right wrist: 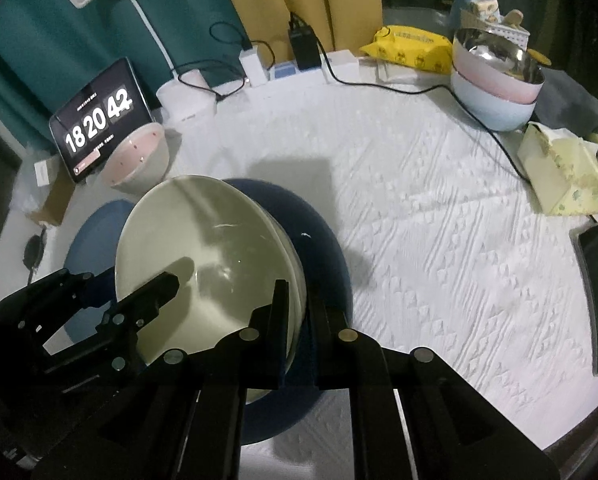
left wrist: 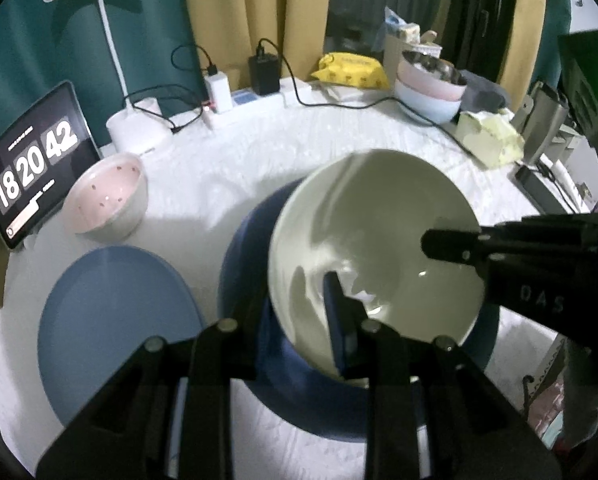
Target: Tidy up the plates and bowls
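A tablet showing a clock [left wrist: 35, 160] leans at the far left, beside a pink speckled ceramic bowl [left wrist: 107, 196] and a flat light-blue round plate [left wrist: 115, 320] lying on the white textured surface [right wrist: 439, 220]. At centre, a cream glazed ceramic bowl [left wrist: 371, 248] hangs tilted over a dark navy round plate [right wrist: 319, 240], probably to be nested there. The left tongs [left wrist: 299, 328] clamp its near rim, and the right tongs [right wrist: 299, 316] pinch the opposite rim, nearly closed; 2 grips steady it. Stacked pastel bowls [right wrist: 495, 92] wait far right.

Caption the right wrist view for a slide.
Both grippers, right and left, grip the cream plate by opposite rims above the dark blue plate.
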